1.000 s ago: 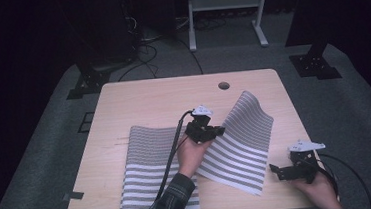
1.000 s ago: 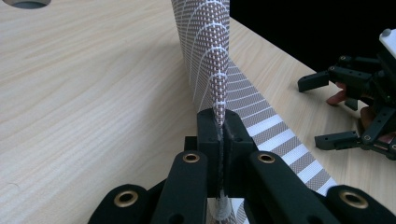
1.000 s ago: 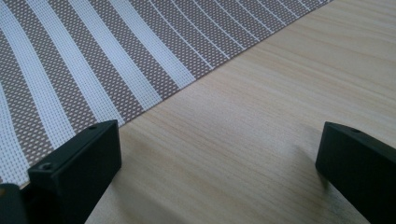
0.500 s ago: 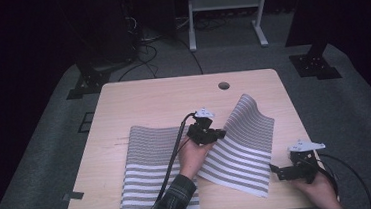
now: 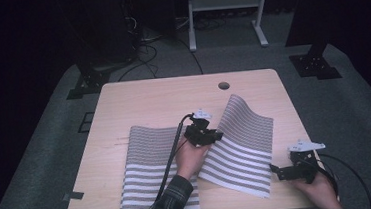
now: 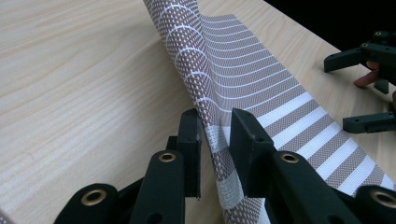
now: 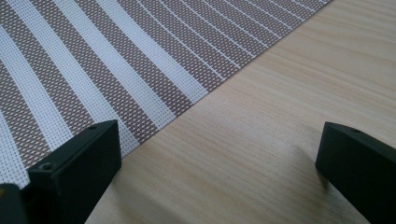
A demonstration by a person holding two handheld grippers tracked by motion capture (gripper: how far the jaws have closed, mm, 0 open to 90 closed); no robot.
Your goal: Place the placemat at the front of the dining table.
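The left gripper [image 6: 212,154] stands over the raised edge of a brown-and-white striped woven placemat [image 6: 243,88]; its jaws have just been opening, and the edge stands between the pads, a slim gap showing on the right-hand side, so nothing is clamped. The right gripper [image 7: 219,154] has its jaws spread wide over bare wood just off that placemat's near corner, holding nothing. Two striped placemats lie on the light wooden table [image 5: 148,102]: this one on the right, humped up along its left edge, and a second striped placemat [image 5: 148,162] flat on the left. The left forearm and cable cover where the two mats meet.
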